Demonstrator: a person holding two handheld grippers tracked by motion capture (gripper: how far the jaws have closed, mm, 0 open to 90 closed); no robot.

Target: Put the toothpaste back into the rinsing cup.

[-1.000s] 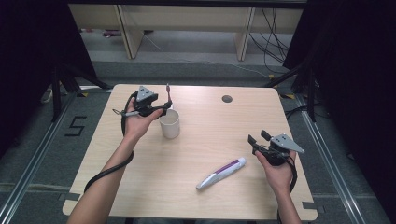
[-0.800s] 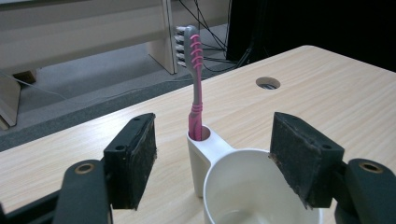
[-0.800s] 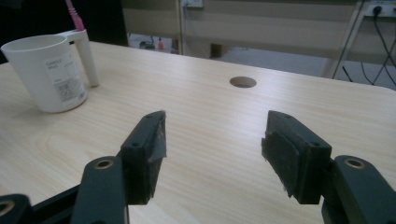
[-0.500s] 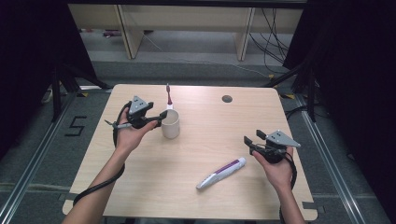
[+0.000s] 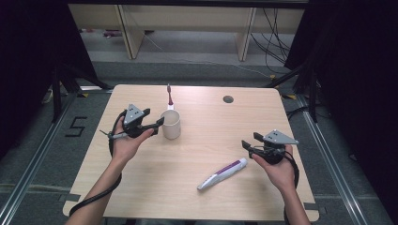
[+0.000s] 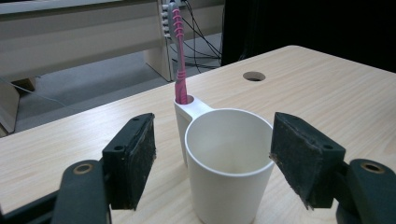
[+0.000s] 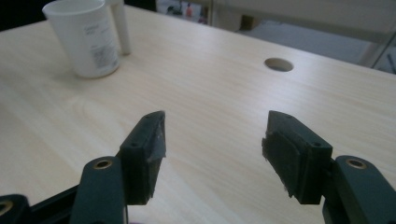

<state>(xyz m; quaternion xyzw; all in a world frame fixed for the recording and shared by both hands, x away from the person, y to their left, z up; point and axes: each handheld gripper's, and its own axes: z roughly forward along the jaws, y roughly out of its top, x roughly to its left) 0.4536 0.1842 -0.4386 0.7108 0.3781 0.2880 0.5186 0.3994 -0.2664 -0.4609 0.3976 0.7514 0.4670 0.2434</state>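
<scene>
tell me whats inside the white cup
In the left gripper view the white cup looks empty as far as its inner wall shows; its bottom is hidden by the rim. The pink toothbrush stands in the side holder, not in the cup itself.

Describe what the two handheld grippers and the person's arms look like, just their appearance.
Both the left gripper and right gripper are black, each topped by a grey three-cornered plate and trailing a black cable. Their two jaws carry dark, rough rectangular pads, mounted on arms with brass-ringed holes. The person's forearms are bare, with no sleeves in sight.
</scene>
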